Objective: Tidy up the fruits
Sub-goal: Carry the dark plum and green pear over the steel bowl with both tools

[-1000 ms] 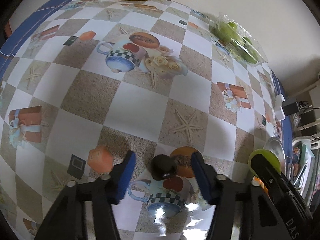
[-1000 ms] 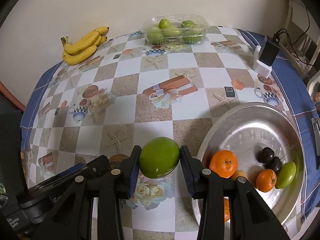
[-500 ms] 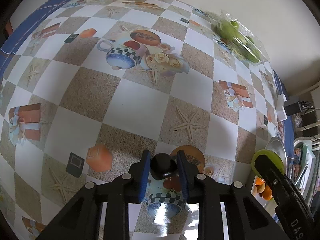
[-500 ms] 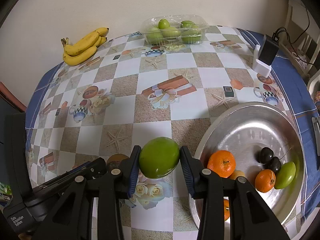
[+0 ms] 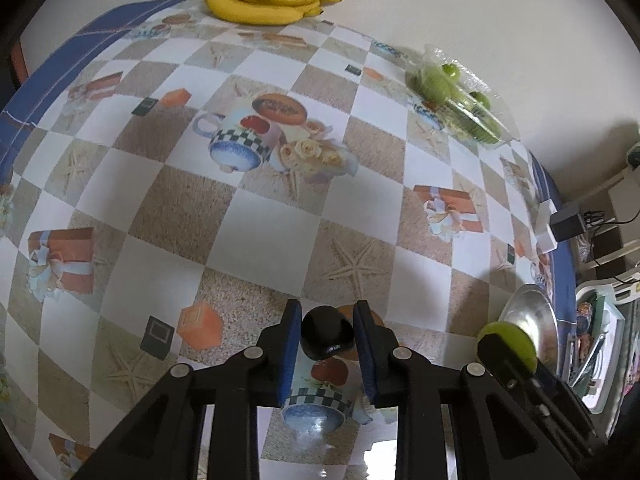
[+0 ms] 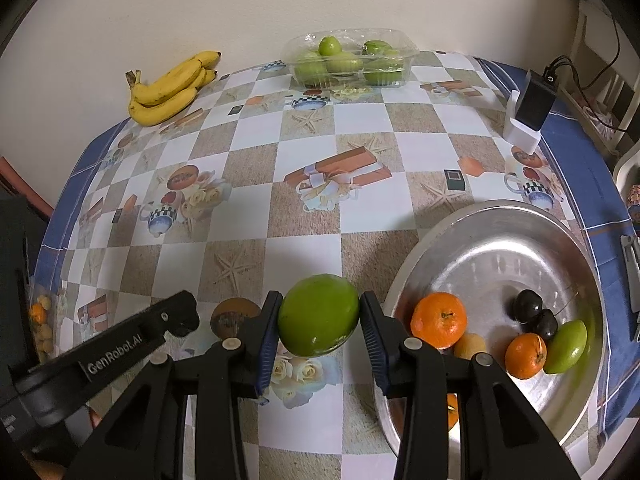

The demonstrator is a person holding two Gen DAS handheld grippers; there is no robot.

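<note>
Our left hand-held gripper pinches a small dark fruit at lower centre, just above the counter. Our right hand-held gripper clamps a green fruit. We should lift gently, then carry both to the metal tray at right.

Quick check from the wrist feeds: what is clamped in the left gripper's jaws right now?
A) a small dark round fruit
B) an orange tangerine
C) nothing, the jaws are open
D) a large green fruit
A: the left wrist view shows the left gripper with its blue-padded jaws pressed on a small dark round fruit; the large green fruit sits in the right gripper.
</note>
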